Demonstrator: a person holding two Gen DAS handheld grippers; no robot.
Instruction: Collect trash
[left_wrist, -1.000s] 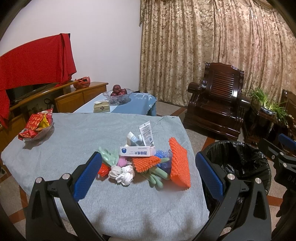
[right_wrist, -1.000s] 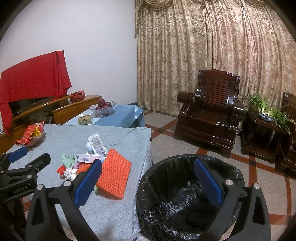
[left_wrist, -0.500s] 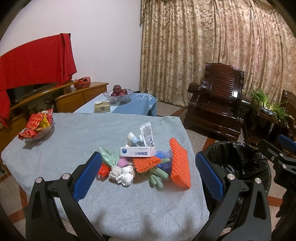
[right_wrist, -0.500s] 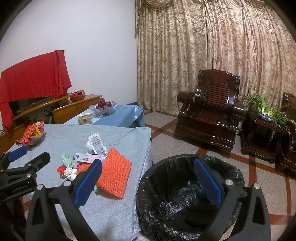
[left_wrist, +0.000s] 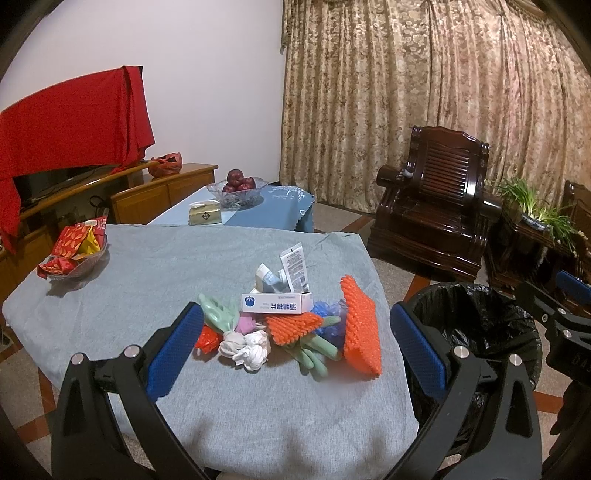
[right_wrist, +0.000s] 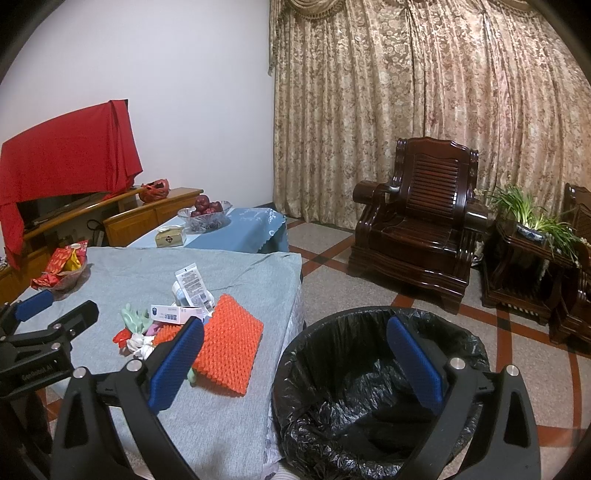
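Trash sits heaped on the grey tablecloth at twelve o'clock of the left gripper, whose jaws gape, holding nothing; collecting looks not yet begun. The right gripper, equally spread and bare, hangs over the black-lined bin at the table's three o'clock edge. Next likely calls for closing on the nearest piece, perhaps the white wad; approach room is open.

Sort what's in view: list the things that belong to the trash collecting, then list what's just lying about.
For the job:
- trash pile: white box, orange mat, green gloves, crumpled tissue
- lined bin
- left gripper, right gripper, both open

Just lying about:
- snack bowl
- fruit bowl
- tissue box
- armchair
- plant
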